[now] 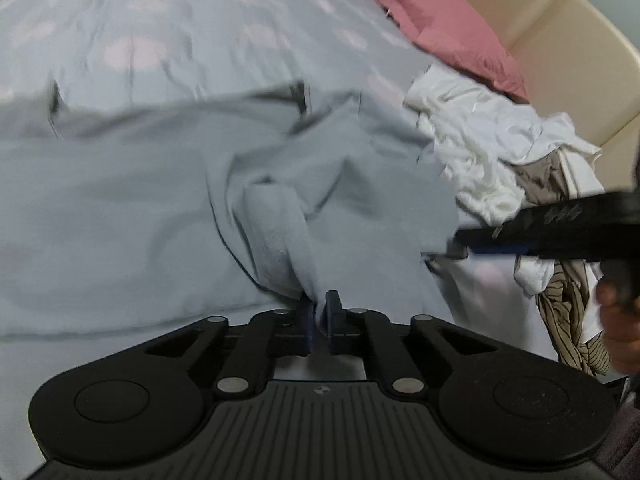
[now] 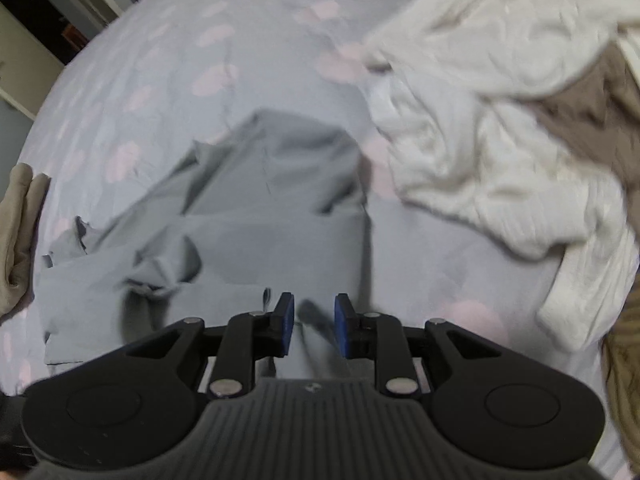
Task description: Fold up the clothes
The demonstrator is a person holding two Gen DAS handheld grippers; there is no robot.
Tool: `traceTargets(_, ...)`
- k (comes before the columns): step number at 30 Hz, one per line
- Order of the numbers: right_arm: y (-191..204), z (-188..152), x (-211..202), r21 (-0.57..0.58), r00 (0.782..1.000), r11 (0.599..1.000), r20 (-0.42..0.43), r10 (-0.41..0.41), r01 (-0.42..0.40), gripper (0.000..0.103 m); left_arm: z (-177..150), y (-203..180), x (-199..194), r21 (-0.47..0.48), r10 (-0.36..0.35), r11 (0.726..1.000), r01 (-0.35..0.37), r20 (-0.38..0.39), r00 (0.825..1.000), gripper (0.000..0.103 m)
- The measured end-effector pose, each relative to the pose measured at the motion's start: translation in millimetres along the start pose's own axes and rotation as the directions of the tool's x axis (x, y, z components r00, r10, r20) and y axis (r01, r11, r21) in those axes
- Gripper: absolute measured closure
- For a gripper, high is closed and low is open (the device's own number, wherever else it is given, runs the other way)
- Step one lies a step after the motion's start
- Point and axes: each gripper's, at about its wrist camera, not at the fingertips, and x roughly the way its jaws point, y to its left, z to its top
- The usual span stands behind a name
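Left wrist view showed the left gripper point(image 1: 320, 312) pinched tight on a bunched fold of the grey garment point(image 1: 168, 208), the cloth rising from between its blue pads and spreading away to the left and far side over the bedsheet point(image 1: 160, 20), which was pale blue with pink spots. To the right of the garment lay a pile of white clothes point(image 1: 480, 152), with a striped brown piece point(image 1: 568, 312) nearer at the right edge. A pink pillow point(image 1: 448, 28) sat at the far right against a cream headboard point(image 1: 560, 40). The right gripper point(image 1: 464, 236) entered from the right, its tip just beside the garment's right edge.

Right wrist view showed the right gripper point(image 2: 314, 328) with its jaws standing narrowly apart, a blurred dark fold of the grey garment point(image 2: 272, 184) lying between the pads point(image 2: 287, 328) without being clamped. The garment stretched away far and left of it, rumpled at the near left. White clothes point(image 2: 500, 120) were heaped at the right over a brown item point(image 2: 592, 116).

No readable writing was visible; a small emblem on each gripper body was too small to make out.
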Motion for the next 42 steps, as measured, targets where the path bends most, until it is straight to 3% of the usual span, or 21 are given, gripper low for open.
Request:
traceTargets(4,-3,-4,7,0.026,0.999,0.999,-0.028,0.031,-0.030,0.077,10,1,-27,0.095,0.103,0.990,-0.105,0.023,0.994,0.100)
traceTargets(7,-1,-4,9,0.013,1.000,1.000,-0.013,0.019,-0.019,0.077,13,6,-41,0.176,0.218,0.959,-0.223,0.045,0.975,0.100)
traceTargets(11,0,-2,10,0.022,1.000,1.000,-0.003,0.010,-0.010,0.077,13,5,-69,0.288,0.367,0.869,-0.402,0.172,0.914,0.101)
traceTargets(14,1,-1,12,0.027,1.000,1.000,0.002,0.007,-0.007,0.078,8,-3,-89,0.376,0.406,0.785,-0.492,0.288,0.867,0.100)
traceTargets(16,2,-1,13,0.030,1.000,0.999,0.001,0.013,-0.013,0.078,-2,-15,-88,0.462,0.410,0.718,-0.520,0.322,0.853,0.100)
traceTargets(20,4,0,13,0.012,1.000,1.000,0.004,-0.021,0.021,0.078,-32,-24,-67,0.589,0.399,0.670,-0.452,0.228,0.888,0.100)
traceTargets(24,2,1,11,0.011,0.999,0.999,0.014,-0.039,0.039,0.078,-63,-24,-47,0.631,0.343,0.700,-0.334,0.114,0.933,0.100)
traceTargets(29,8,0,9,-0.009,0.999,0.999,0.022,-0.037,0.037,0.077,-90,-21,-40,0.648,0.289,0.719,-0.250,0.048,0.956,0.099)
traceTargets(33,16,-1,5,-0.033,1.000,0.999,0.026,-0.016,0.017,0.073,-95,-14,-58,0.611,0.230,0.766,-0.199,0.029,0.973,0.071)
traceTargets(35,19,-2,3,-0.043,1.000,0.999,0.028,-0.008,0.009,0.070,-94,-11,-73,0.586,0.187,0.789,-0.182,0.051,0.981,0.066)
traceTargets(38,21,-3,2,-0.048,0.999,0.999,0.032,-0.004,0.005,0.070,-88,-1,-93,0.549,0.159,0.815,-0.185,0.094,0.983,0.062)
traceTargets(42,22,-5,1,-0.050,1.000,0.999,0.031,-0.001,0.003,0.070,-73,24,-103,0.435,0.235,0.857,-0.277,0.147,0.961,0.062)
